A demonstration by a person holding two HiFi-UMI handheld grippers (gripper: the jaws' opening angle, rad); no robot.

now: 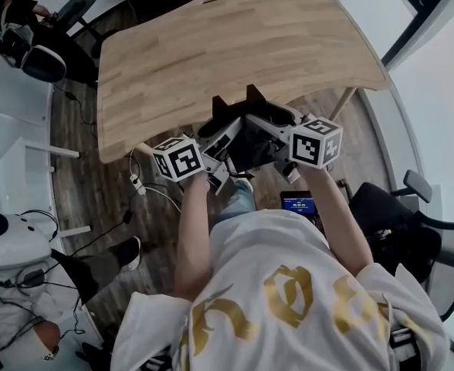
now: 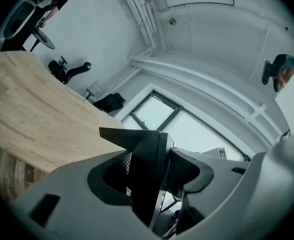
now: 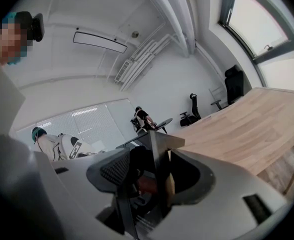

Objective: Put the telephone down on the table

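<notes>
As left gripper and right gripper both pinch its flat faces at lower centre, telephone seems stiff, light, slippery.

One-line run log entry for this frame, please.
black telephone: held clear of light wooden table, by its near edge | left gripper: shut on telephone | right gripper: shut on telephone | placed: not yet

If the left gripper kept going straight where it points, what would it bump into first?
Probably nothing close. The left gripper, shut on the telephone, points up over the table toward the window, so its way looks free, though depth is unclear.
</notes>
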